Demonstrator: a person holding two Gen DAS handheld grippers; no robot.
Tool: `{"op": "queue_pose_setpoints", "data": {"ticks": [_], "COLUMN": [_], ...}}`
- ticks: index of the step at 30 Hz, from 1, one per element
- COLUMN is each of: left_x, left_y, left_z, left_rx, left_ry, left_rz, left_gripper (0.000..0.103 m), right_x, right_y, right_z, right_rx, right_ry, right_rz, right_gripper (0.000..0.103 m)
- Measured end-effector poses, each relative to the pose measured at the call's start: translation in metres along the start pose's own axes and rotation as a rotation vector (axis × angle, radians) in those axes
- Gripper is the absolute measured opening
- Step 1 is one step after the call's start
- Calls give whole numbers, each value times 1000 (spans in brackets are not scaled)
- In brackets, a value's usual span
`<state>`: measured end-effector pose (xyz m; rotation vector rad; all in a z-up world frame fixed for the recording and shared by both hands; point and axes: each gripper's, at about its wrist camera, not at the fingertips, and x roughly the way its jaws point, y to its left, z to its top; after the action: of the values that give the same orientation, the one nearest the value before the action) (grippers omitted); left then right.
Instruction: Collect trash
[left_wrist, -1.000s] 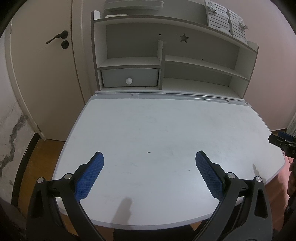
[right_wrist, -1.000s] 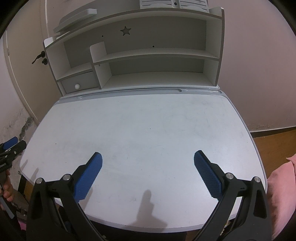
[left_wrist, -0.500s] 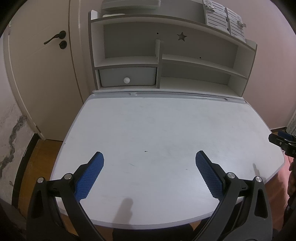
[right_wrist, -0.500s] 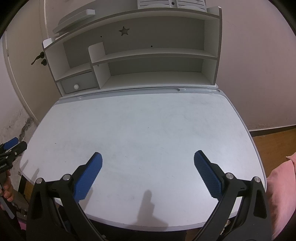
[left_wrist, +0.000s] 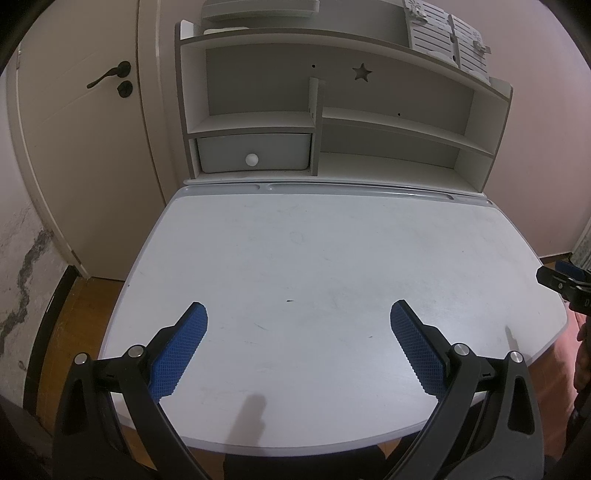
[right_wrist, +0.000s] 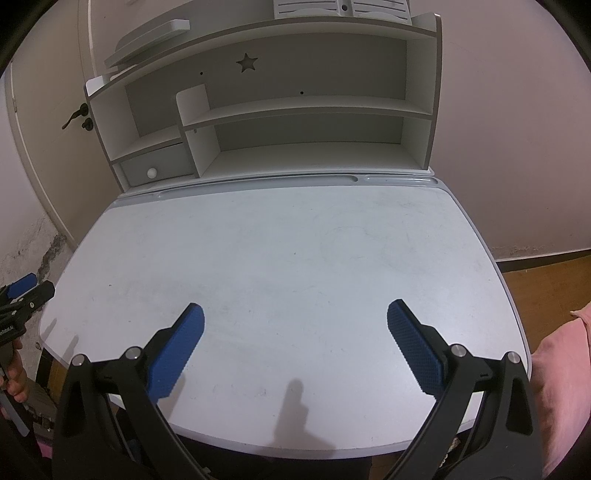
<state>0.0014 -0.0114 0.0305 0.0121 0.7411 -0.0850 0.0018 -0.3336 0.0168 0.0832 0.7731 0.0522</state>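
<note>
Left wrist view: the left gripper (left_wrist: 298, 314) hangs over the tabletop's (left_wrist: 332, 258) near edge, blue pads spread wide, grasping nothing. Beside it, the right gripper (right_wrist: 295, 315) is likewise released. No trash shows on the tabletop. Beyond, along the far edge, stands a shelf unit (left_wrist: 332, 122) with a small drawer (left_wrist: 255, 151).
</note>
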Motion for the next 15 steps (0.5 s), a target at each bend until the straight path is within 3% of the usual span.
{"op": "queue_pose_setpoints", "data": {"ticks": [15], "left_x": [0], "left_y": [0], "left_z": [0], "left_rx": [-5], "left_ry": [7], "left_rz": [-8], "left_gripper": [96], "right_x": [-4], "right_y": [-2], "right_z": [0], "right_rx": [2], "right_ry": [3], "right_rz": [-6], "right_gripper": [96]}}
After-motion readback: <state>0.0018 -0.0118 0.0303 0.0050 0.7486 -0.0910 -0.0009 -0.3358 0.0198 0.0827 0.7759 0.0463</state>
